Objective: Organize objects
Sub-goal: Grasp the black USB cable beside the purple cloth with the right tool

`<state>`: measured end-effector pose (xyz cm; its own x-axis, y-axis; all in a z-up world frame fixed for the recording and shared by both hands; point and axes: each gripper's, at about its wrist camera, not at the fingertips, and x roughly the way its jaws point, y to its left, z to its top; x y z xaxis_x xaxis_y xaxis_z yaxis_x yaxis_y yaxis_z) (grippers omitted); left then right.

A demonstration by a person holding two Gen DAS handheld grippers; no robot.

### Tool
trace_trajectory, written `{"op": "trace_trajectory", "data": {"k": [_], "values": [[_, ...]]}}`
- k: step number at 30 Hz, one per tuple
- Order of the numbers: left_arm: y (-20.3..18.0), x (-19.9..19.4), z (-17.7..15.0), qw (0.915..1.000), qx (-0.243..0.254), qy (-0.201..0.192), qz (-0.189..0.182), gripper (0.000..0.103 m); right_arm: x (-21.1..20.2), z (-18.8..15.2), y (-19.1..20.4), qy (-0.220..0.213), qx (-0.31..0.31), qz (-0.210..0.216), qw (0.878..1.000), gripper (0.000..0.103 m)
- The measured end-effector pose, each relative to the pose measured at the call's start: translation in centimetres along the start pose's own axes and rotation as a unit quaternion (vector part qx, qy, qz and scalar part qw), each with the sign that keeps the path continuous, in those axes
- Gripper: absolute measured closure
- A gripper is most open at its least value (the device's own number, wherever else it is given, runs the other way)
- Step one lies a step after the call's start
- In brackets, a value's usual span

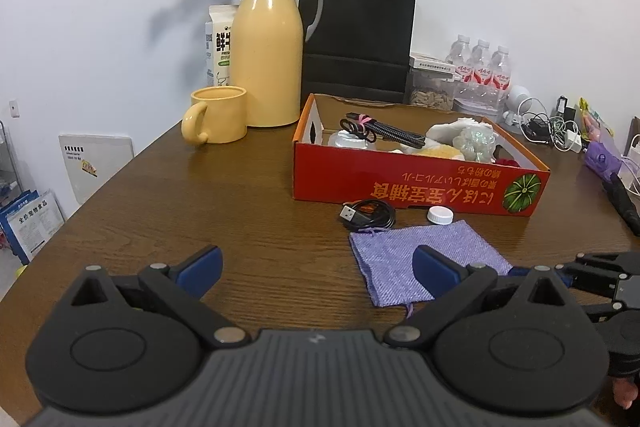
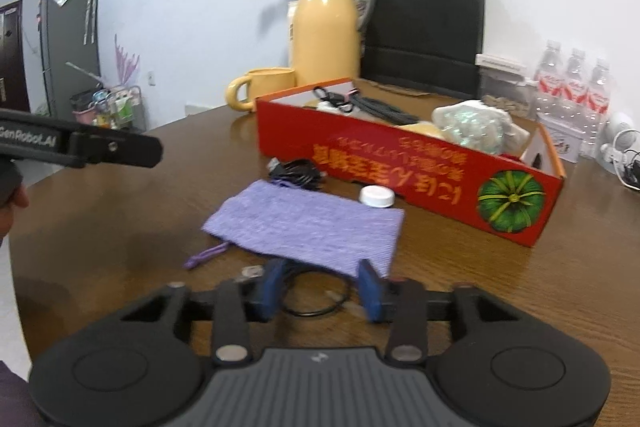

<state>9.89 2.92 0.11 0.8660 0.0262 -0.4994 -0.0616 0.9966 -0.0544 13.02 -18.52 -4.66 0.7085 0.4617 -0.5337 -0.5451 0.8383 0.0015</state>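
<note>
A purple knitted pouch [image 2: 304, 223] lies flat on the wooden table [image 2: 120, 227] in front of a red cardboard box [image 2: 400, 167]. My right gripper [image 2: 321, 287] hovers at the pouch's near edge, jaws partly apart. A thin black cable loop [image 2: 316, 311] lies on the table between its blue pads [image 2: 370, 287], with no visible pinch. A coiled black USB cable [image 1: 368, 215] and a white bottle cap [image 1: 440, 215] rest by the box. My left gripper [image 1: 316, 263] is wide open and empty, left of the pouch [image 1: 416, 259].
The box holds a braided cable [image 1: 384, 131], a plush toy and other small items. Behind stand a yellow jug [image 1: 268, 51], a yellow mug [image 1: 216, 115], a black paper bag [image 1: 360, 31] and water bottles [image 1: 480, 67]. Chargers and wires [image 1: 552, 127] clutter the far right.
</note>
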Motion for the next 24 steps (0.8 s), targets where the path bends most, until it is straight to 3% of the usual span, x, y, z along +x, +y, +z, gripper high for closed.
{"op": "trace_trajectory", "data": {"k": [6, 8, 13, 15, 16, 24], "values": [[0.6, -0.2, -0.6, 1.0000, -0.006, 0.006, 0.000, 0.000, 1.5, 0.9, 1.1, 0.028, 0.040, 0.020, 0.999, 0.071], [0.8, -0.2, -0.7, 0.9999, -0.008, 0.006, -0.003, 0.000, 2.5, 1.2, 1.4, 0.041, 0.057, 0.009, 0.998, 0.071], [1.3, -0.4, -1.0, 0.9999, -0.012, 0.009, -0.004, 0.000, 3.1, 0.9, 3.1, 0.045, 0.030, -0.027, 0.998, 0.069], [1.6, -0.4, -1.1, 0.9998, -0.018, 0.010, -0.004, 0.000, 2.8, 0.8, 3.2, 0.043, 0.030, -0.026, 0.998, 0.074], [1.7, -0.4, -1.1, 0.9997, -0.020, 0.010, -0.005, 0.000, 2.6, 0.7, 3.2, 0.042, 0.031, -0.025, 0.998, 0.085], [2.1, -0.6, -1.5, 0.9995, -0.026, 0.014, -0.007, 0.000, 1.0, -0.2, 2.8, 0.033, 0.041, -0.007, 0.999, 0.095]]}}
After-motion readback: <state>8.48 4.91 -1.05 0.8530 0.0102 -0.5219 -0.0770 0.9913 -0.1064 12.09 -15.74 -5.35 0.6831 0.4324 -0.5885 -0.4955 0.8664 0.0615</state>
